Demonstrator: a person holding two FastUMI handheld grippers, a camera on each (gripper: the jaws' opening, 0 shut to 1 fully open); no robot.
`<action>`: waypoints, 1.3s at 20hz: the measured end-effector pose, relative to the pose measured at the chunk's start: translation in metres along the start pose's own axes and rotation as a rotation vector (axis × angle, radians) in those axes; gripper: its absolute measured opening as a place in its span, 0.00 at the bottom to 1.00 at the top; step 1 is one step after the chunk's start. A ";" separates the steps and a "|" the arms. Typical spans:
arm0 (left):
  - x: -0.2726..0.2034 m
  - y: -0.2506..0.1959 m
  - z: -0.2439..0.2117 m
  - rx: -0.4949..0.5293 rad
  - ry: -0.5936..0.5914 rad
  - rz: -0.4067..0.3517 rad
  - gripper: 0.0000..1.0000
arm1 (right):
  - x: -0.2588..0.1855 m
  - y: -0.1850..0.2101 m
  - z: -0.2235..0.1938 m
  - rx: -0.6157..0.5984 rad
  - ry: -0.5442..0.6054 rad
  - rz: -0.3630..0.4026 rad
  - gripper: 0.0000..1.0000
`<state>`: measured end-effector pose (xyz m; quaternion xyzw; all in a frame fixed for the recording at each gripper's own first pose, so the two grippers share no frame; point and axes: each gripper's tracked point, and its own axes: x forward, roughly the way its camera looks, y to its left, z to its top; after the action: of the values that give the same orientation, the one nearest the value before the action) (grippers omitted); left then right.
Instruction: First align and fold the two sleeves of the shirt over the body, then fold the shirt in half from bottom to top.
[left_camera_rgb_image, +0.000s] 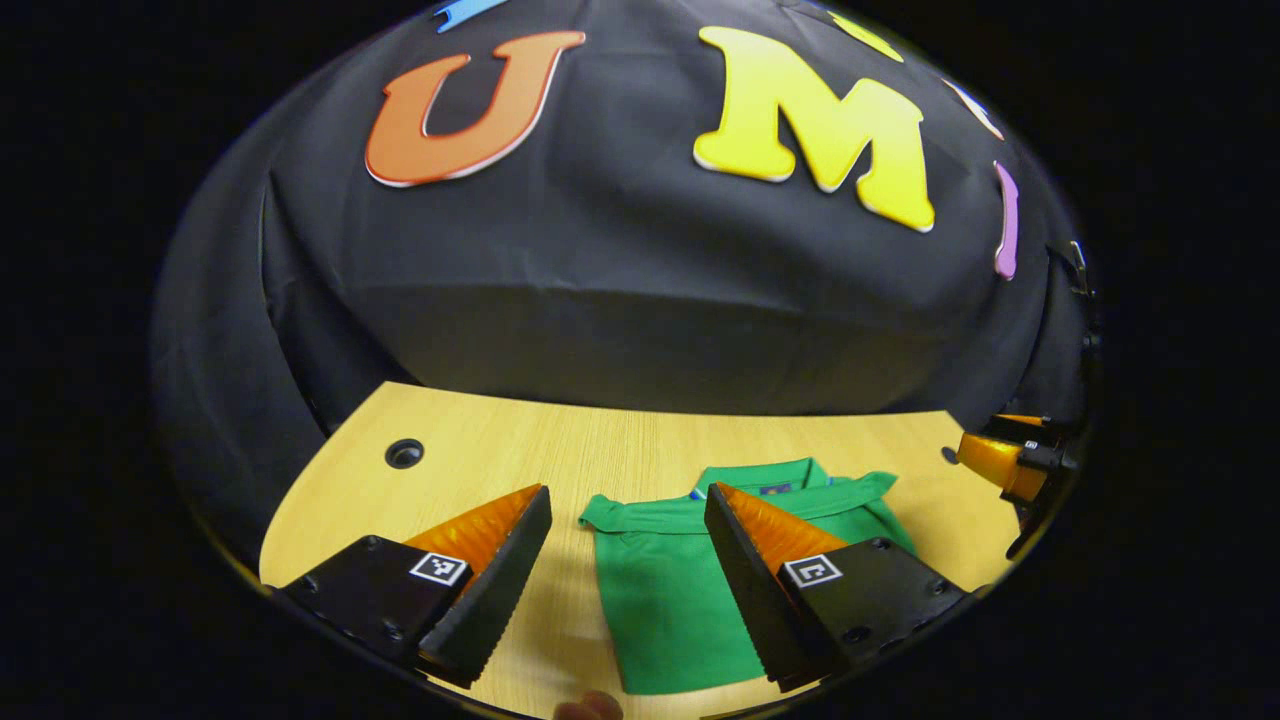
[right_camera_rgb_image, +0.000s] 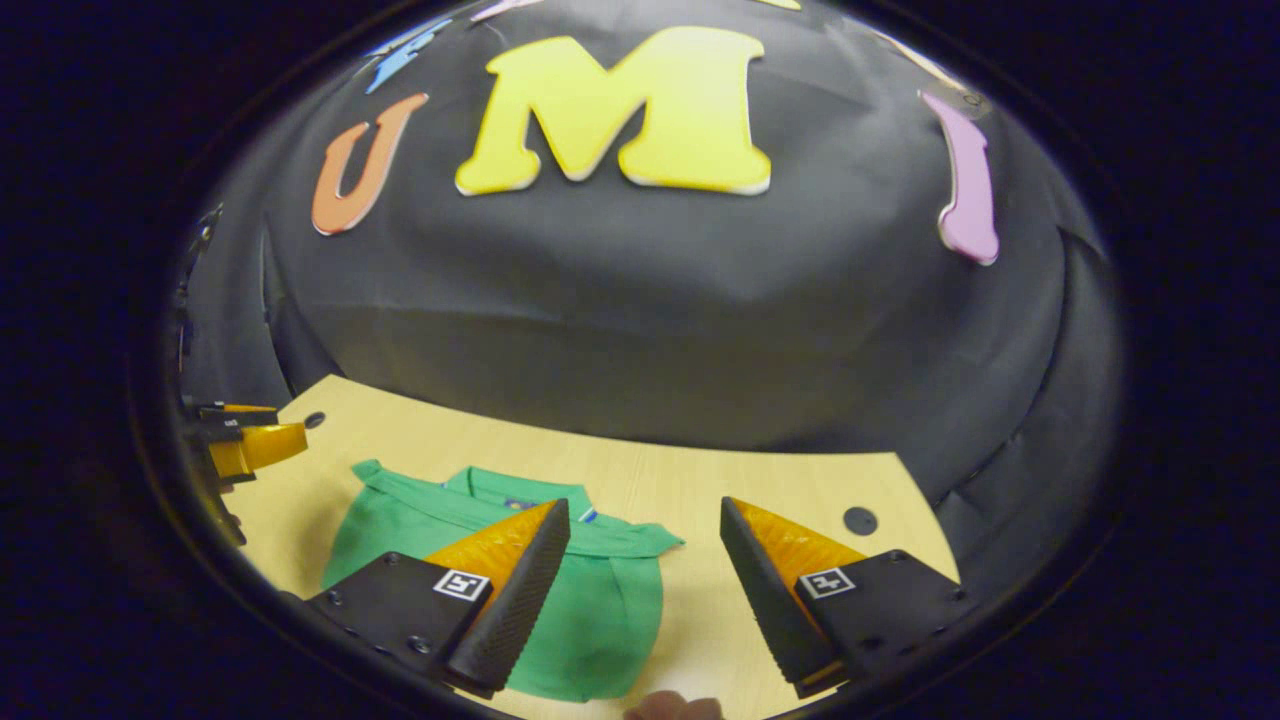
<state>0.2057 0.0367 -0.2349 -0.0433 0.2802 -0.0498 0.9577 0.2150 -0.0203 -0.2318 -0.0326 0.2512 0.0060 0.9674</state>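
my left claw (left_camera_rgb_image: 627, 498) hangs released above the wooden surface (left_camera_rgb_image: 480, 450), its fingers spread wide and touching nothing. the green shirt (left_camera_rgb_image: 665, 590) lies flat on the surface with its sleeves already folded over the body and its collar pointing away from me. the shirt's one side edge sits in the gap between my left fingers, and the finger on the shirt's side overlaps its body in the left gripper view. my right claw (right_camera_rgb_image: 645, 512) is also released, held above the shirt (right_camera_rgb_image: 600, 610); one finger overlaps the shirt's body, the other stands over bare surface (right_camera_rgb_image: 700, 480) beside the shirt. each claw shows at the far side of the shirt in the other's view.
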 end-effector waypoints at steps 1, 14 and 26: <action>-0.025 -0.005 0.017 0.002 -0.040 -0.010 0.99 | -0.027 0.004 0.015 0.004 -0.040 0.006 0.96; -0.313 -0.065 0.093 0.045 -0.489 0.001 0.98 | -0.305 0.021 0.063 0.013 -0.375 -0.077 0.95; -0.349 -0.073 0.039 0.044 -0.430 0.000 0.98 | -0.375 0.042 0.037 0.031 -0.443 -0.128 0.95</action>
<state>-0.0707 0.0080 -0.0088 -0.0318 0.0684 -0.0456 0.9961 -0.0957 0.0262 -0.0195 -0.0316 0.0302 -0.0524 0.9977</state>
